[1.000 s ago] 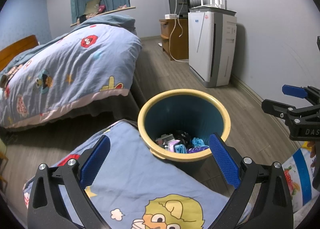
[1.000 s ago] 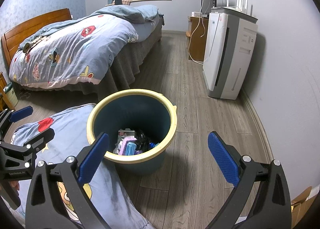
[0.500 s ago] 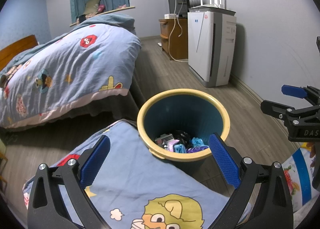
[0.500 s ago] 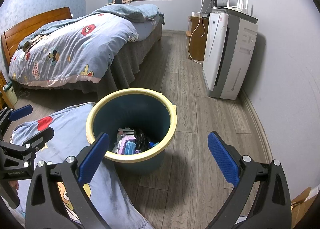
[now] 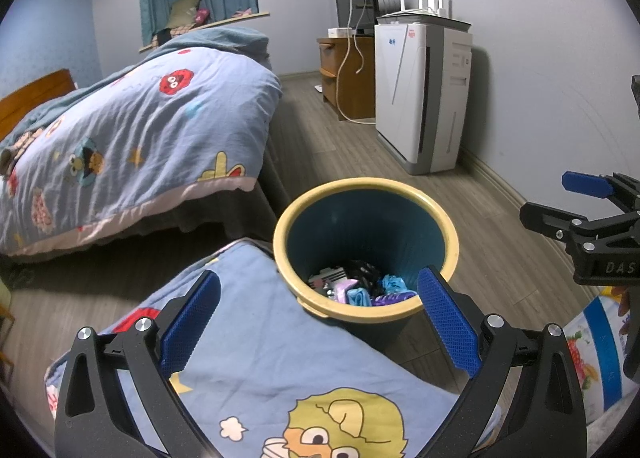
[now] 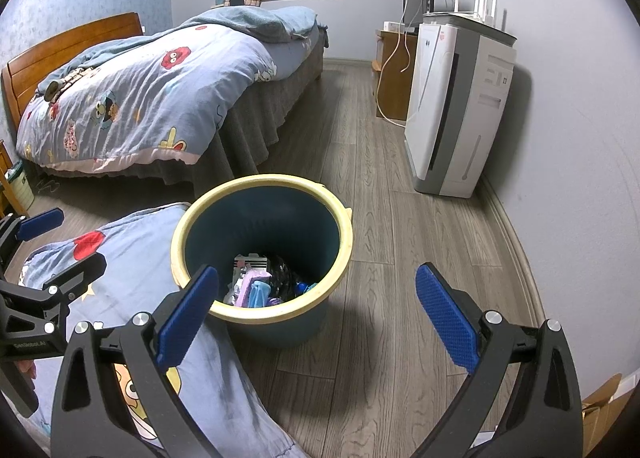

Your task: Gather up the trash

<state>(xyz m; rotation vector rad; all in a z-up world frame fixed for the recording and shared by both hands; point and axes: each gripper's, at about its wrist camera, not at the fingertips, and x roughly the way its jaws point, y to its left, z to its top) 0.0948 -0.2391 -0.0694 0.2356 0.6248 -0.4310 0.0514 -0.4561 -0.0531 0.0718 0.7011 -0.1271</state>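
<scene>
A blue bin with a yellow rim [image 5: 404, 187] [image 6: 344, 225] stands on the wooden floor and holds several pieces of trash [image 5: 360, 288] [image 6: 260, 284]: purple, light blue and black wrappers. My left gripper [image 5: 320, 318] hovers open just in front of the bin, above a cartoon-print quilt, with nothing between its fingers. My right gripper [image 6: 316, 314] is open too, to the right of the left one, near the bin's front. Each gripper shows at the edge of the other's view: the right gripper [image 5: 580, 197] and the left gripper [image 6: 52, 242].
A cartoon-print quilt [image 5: 260, 370] [image 6: 120, 266] lies against the bin's left side. A bed [image 5: 120, 137] [image 6: 140, 97] stands to the left. A white air purifier [image 5: 424, 93] [image 6: 456, 113] and a wooden cabinet [image 5: 348, 73] line the right wall. A cardboard box [image 6: 600, 410] sits at lower right.
</scene>
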